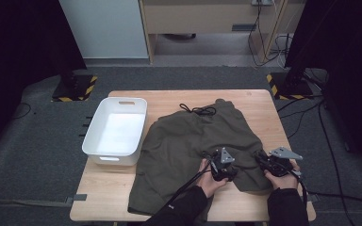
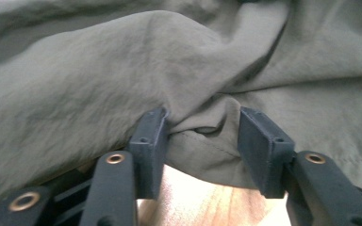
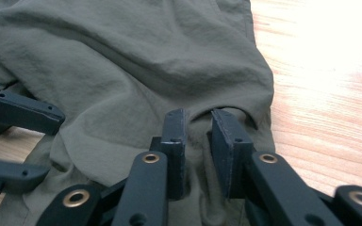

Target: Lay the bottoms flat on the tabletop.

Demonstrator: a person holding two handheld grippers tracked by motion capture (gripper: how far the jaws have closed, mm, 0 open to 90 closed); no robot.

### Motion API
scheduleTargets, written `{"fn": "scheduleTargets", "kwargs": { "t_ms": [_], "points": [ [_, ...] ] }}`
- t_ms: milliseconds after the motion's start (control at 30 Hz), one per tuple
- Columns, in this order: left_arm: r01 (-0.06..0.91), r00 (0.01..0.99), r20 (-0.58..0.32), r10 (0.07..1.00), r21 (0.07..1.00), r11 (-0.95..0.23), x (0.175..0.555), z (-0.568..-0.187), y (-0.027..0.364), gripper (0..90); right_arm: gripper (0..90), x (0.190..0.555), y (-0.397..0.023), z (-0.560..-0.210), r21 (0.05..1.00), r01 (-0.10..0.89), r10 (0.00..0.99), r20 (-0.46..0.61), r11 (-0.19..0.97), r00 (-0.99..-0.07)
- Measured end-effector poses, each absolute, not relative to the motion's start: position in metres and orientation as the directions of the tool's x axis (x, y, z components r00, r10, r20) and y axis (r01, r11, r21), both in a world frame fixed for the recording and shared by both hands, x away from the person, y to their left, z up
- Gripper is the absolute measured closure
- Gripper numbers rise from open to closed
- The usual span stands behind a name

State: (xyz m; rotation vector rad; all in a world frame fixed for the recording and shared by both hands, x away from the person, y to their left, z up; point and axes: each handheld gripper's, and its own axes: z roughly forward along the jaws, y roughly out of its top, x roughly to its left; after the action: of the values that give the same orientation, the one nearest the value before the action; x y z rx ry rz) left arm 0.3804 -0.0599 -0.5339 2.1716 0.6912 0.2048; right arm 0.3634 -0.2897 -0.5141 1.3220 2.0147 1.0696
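Writing: none readable on my olive shorts.
Left tool: spread astride the shorts' hem fold.
Right tool: spread, cloth loose between.

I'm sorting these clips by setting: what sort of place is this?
Probably a lab or recording studio, not a home: a lone wooden table on grey carpet, hazard-striped stand bases, black curtains at the sides, and loose cables on the floor.

A light wooden tabletop stands on grey carpet. Behind it are a pale cabinet panel and a wooden desk with cables hanging beside it. Black stand bases on yellow-and-black striped plates sit at both far corners. Dark curtains close off the sides.
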Motion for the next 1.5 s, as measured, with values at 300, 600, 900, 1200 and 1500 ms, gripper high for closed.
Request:
{"fn": "scheduleTargets", "kwargs": {
  "t_ms": [300, 600, 900, 1200, 1500],
  "points": [
    [0.367, 0.825, 0.002, 0.566, 0.759, -0.538, 0.368, -0.534, -0.065, 73.9, 72.4, 0.364, -0.288, -0.517, 0.816, 0.535, 0.917, 0.014, 0.22, -0.399],
    [0.428, 0.837, -0.112, 0.535, 0.743, -0.515, 0.359, -0.521, -0.052, 89.3, 90.0, 0.361, -0.289, -0.507, 0.832, 0.513, 0.902, 0.036, 0.212, -0.431],
    [0.455, 0.866, -0.215, 0.452, 0.715, -0.531, 0.3, -0.492, -0.028, 88.2, 89.8, 0.359, -0.283, -0.491, 0.894, 0.407, 0.913, -0.006, 0.187, -0.407],
    [0.501, 0.83, -0.253, 0.498, 0.73, -0.464, 0.308, -0.491, -0.012, 67.6, 69.9, 0.364, -0.279, -0.504, 0.852, 0.469, 0.91, -0.021, 0.233, -0.414],
    [0.475, 0.808, -0.194, 0.557, 0.774, -0.418, 0.352, -0.508, -0.015, 55.4, 43.3, 0.349, -0.285, -0.503, 0.856, 0.468, 0.899, 0.009, 0.219, -0.438]
  ]
}}
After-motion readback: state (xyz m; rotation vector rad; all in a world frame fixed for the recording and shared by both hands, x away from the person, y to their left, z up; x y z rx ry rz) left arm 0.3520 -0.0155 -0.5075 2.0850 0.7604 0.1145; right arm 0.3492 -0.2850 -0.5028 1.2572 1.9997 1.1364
